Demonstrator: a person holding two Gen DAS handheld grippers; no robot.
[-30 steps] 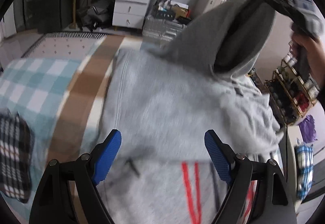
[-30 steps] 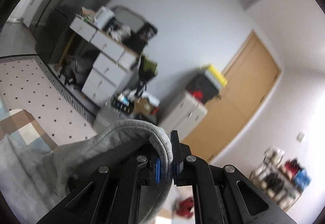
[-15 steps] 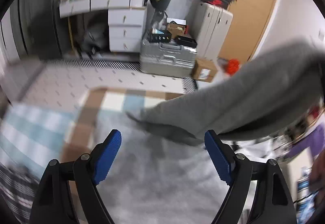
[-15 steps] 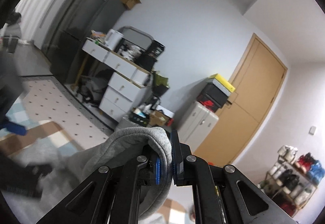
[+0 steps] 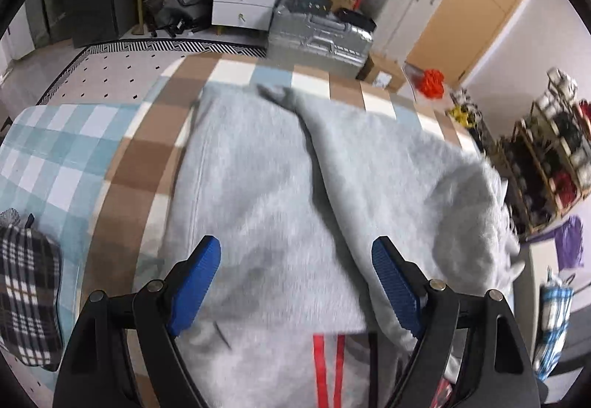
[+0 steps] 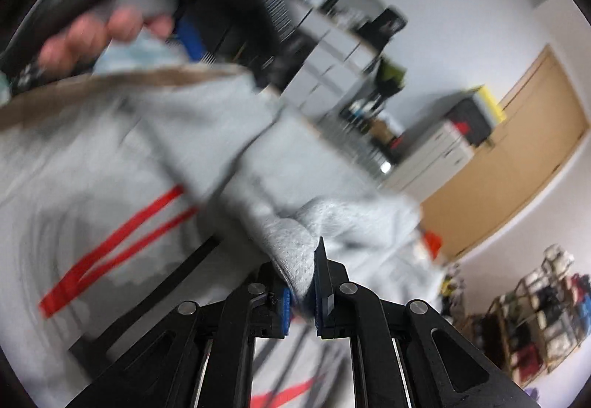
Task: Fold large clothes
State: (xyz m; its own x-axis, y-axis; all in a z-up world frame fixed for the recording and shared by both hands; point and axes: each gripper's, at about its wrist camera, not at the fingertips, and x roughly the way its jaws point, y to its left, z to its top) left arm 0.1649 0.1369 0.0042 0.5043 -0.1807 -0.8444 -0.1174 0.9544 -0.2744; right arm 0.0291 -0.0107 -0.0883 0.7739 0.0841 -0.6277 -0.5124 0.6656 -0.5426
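A large light grey fleece sweatshirt with red stripes (image 5: 258,186) lies spread on a bed cover with brown, white and pale blue checks (image 5: 122,164). One grey sleeve (image 5: 369,156) lies folded across the body of the garment, from the far edge toward the near right. The left gripper (image 5: 295,278) hangs above the sweatshirt with its blue pads wide apart and nothing between them. The right gripper (image 6: 304,282) is clenched on a thick fold of the same grey fabric, low over the garment. In the blurred right wrist view a hand (image 6: 107,20) shows at the upper left. A black and white plaid cloth (image 5: 26,289) lies on the cover at the left
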